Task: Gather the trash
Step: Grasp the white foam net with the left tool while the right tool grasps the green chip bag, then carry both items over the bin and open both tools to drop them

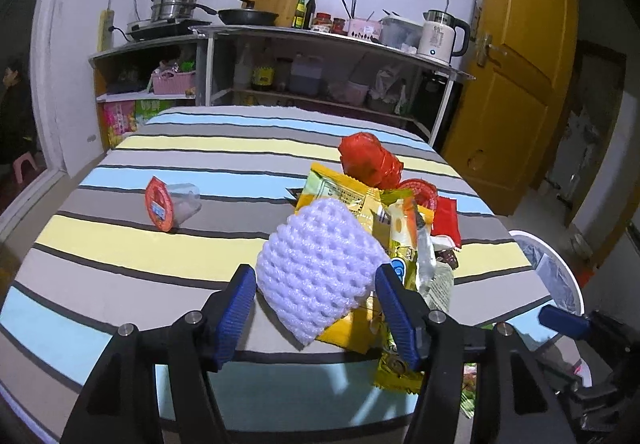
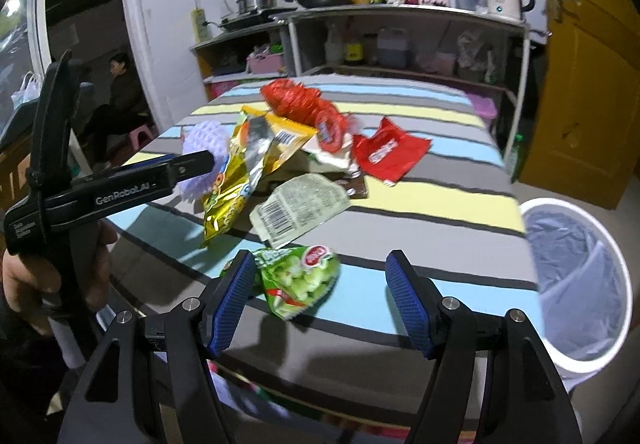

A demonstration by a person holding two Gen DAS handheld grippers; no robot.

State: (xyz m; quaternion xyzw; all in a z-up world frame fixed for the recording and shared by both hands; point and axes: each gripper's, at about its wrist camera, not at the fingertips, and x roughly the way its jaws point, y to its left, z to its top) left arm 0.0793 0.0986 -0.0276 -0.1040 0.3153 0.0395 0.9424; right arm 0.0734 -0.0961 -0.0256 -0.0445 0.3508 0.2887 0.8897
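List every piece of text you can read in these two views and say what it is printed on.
"GenRobot.AI": white letters on the black arm of the left gripper.
Small white lettering on that gripper's handle: too small to read.
Barcode wrapper, green snack bag, red packet, yellow bag, cup lid: print too blurred to read.

Bare striped tablecloth (image 1: 120, 252) lies open left of the left gripper (image 1: 316, 308), up to a tipped plastic cup (image 1: 173, 203). Ahead and right of its fingers, a wrapper pile (image 1: 384, 212) blocks the way. Right of the right gripper (image 2: 320, 296), cloth runs unobstructed to the bin (image 2: 580, 284).
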